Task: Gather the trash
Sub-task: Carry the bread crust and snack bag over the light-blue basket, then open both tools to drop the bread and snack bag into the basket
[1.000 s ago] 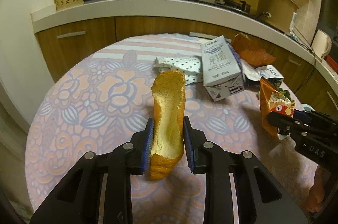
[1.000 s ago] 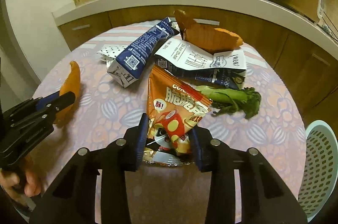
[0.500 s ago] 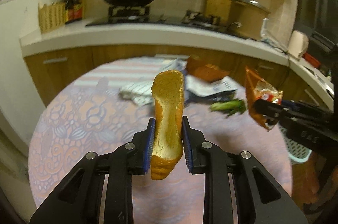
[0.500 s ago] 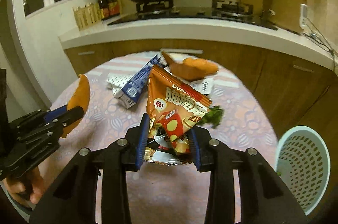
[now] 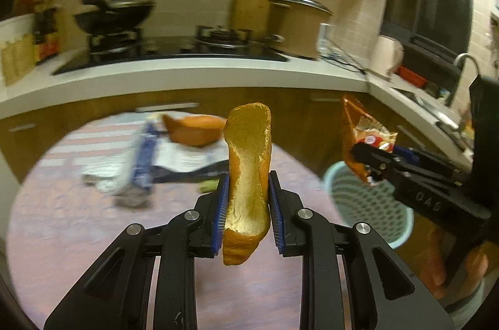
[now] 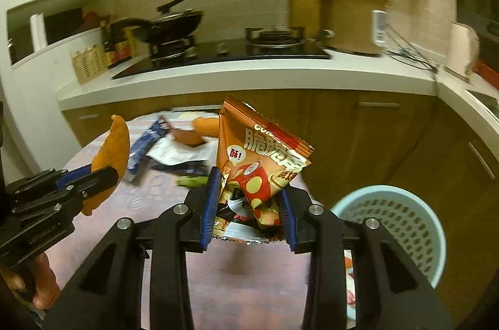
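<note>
My left gripper [image 5: 248,205] is shut on a curved orange fruit peel [image 5: 249,161] and holds it above the round table. My right gripper [image 6: 248,211] is shut on an orange snack bag [image 6: 259,161], held in the air left of a pale blue perforated basket [image 6: 396,224]. The basket also shows in the left wrist view [image 5: 371,202], beyond the table's right edge. In the left wrist view the snack bag [image 5: 358,140] hangs above the basket's rim. In the right wrist view the peel [image 6: 112,155] is at the left.
On the floral tablecloth [image 5: 93,236] lie a blue-and-white carton [image 6: 146,149], a flattened white carton [image 5: 184,155], another orange peel [image 5: 196,130] and a green vegetable [image 6: 190,182]. Wooden cabinets and a white counter [image 6: 249,71] with stove, wok and pot stand behind.
Both grippers have risen and swung right with their loads. The blue basket has come into fuller view, and the snack bag has moved nearer to it.
</note>
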`<state>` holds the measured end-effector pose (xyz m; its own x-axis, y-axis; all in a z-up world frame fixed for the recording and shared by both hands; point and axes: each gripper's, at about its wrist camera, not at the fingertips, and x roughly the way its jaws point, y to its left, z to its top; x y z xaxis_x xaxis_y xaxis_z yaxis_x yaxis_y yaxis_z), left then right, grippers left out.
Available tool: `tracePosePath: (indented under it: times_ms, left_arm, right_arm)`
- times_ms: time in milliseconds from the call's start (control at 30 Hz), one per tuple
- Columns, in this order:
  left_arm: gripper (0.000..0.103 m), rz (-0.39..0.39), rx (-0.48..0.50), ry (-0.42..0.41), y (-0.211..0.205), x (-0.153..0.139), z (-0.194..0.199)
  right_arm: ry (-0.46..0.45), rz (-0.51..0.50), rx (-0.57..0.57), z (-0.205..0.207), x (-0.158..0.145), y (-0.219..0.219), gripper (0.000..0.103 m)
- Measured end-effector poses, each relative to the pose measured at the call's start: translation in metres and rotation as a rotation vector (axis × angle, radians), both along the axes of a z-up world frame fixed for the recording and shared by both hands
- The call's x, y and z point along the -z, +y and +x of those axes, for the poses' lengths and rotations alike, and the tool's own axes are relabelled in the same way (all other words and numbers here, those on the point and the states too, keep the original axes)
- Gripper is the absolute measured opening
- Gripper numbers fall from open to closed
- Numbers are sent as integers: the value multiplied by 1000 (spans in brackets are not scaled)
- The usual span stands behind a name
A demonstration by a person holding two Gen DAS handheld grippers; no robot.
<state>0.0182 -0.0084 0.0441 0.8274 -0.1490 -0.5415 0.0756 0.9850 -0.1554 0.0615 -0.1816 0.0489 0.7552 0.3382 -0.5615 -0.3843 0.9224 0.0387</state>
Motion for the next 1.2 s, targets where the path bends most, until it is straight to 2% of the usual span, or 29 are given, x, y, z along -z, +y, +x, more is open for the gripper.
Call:
tracePosePath:
  times_ms: [233, 500, 633, 733, 833, 933, 1033, 1133, 1167, 1200]
  left_arm:
    - [23, 18, 115, 28, -63, 8, 31]
    - [23, 15, 210, 116, -121, 32, 73]
    - [23, 17, 250, 152, -142, 46, 90]
    - [23, 32, 277, 185, -160, 61, 105]
    - [23, 56, 307, 223, -181, 78, 117]
    - [24, 70, 330, 247, -195, 89, 124]
    - [24, 82, 351, 270, -208, 100, 131]
    - [28, 79, 392, 294, -218, 108, 135]
    - [32, 85, 403, 299, -221, 110, 135]
    - [41, 90, 405, 297, -223, 111, 135]
  right_arm:
    - [10, 24, 117, 14, 7, -63, 32]
    - [75, 61, 249, 34, 31, -129, 32]
    - [132, 71, 313, 44, 50, -152, 32]
    - [186, 21, 389, 55, 67, -163, 32]
    - [235, 30, 404, 60, 81, -173, 32]
    - [286, -15, 455, 68, 96, -181, 33]
    - [344, 4, 479, 74, 109, -192, 34]
    - [378, -2, 507, 78, 118, -201, 40]
    - [386, -1, 511, 79, 121, -205, 44]
    - [397, 3, 514, 79, 123, -207, 49]
